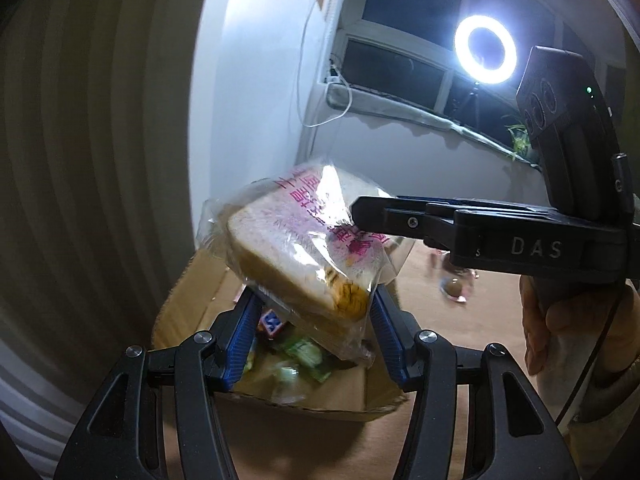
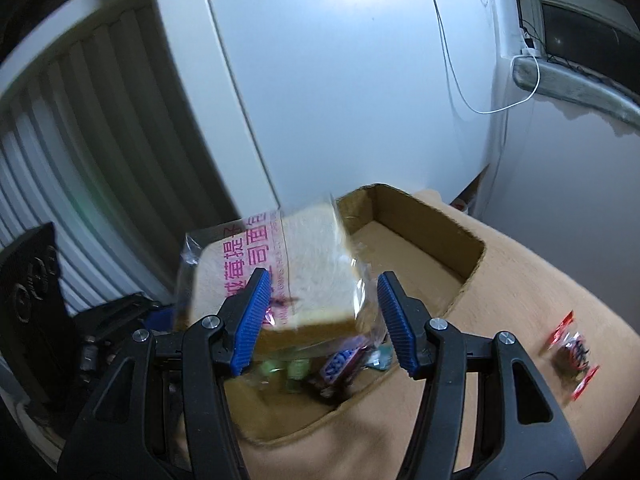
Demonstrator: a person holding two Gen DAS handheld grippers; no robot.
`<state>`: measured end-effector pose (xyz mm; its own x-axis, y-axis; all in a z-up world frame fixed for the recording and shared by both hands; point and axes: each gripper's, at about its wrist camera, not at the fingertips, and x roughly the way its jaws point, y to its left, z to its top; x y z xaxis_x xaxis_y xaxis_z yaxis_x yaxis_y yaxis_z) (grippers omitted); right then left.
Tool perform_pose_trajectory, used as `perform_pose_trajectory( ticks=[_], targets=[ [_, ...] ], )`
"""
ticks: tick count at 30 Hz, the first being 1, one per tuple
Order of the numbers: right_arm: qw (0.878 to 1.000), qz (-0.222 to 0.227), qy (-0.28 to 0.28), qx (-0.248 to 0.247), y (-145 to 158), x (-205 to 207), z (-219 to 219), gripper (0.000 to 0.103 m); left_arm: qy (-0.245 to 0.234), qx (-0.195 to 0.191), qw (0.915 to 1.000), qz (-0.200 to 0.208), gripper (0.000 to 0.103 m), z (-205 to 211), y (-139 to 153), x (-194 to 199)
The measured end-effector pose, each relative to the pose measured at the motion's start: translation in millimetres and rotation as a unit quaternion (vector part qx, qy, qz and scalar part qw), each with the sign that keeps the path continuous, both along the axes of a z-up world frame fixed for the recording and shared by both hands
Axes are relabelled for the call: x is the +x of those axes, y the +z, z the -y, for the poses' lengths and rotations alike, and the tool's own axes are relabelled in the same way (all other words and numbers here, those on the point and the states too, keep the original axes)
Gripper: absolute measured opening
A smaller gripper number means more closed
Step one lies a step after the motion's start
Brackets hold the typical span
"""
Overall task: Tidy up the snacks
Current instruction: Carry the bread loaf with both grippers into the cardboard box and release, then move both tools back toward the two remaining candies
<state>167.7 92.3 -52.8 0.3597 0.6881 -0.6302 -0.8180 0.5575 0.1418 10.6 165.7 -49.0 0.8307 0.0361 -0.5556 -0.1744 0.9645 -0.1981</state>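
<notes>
Bread pack (image 1: 304, 248): tilted, in air above cardboard box (image 2: 424, 240).
Left tool (image 1: 316, 320): jaws apart, pack btwn pads; contact unclear.
Right tool (image 2: 320, 316): jaws wide, not gripping.
Red snack (image 2: 572, 356): on bench, right of box.

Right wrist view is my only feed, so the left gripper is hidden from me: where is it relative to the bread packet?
Observer: The left gripper is open beneath the bread packet, whose lower corner dips between its fingers.
Operator: And what causes the glare on the wrapper?
Observer: A lit ring light stands by the window, facing the packet.
</notes>
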Motion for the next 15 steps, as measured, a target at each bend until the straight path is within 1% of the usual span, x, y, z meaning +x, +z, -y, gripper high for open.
perform_pose_trajectory(
  ticks=[2,7,9,12,15],
  targets=[
    [1.0,-0.005,-0.014,0.008,-1.7,4.4,10.8,0.059,0.021,0.011,0.9997,-0.001,0.066,-3.1,-3.0,-2.3],
    [0.999,-0.002,-0.051,0.0,-6.8,5.7,44.8,0.058,0.033,0.005,0.9994,0.008,0.066,-9.3,2.3,-7.4],
    [0.998,0.001,-0.07,-0.005,-9.4,7.7,60.3,0.059,0.027,0.006,0.9995,0.014,0.066,-4.6,6.3,-6.3],
    [0.997,-0.008,-0.08,-0.004,-13.5,9.3,77.2,0.059,0.017,0.009,0.9997,0.016,0.067,4.0,9.3,-2.6],
    [0.996,-0.003,-0.088,-0.006,-15.2,8.1,88.8,0.059,0.007,0.013,0.9998,0.017,0.067,14.8,10.3,-1.3]
  ],
)
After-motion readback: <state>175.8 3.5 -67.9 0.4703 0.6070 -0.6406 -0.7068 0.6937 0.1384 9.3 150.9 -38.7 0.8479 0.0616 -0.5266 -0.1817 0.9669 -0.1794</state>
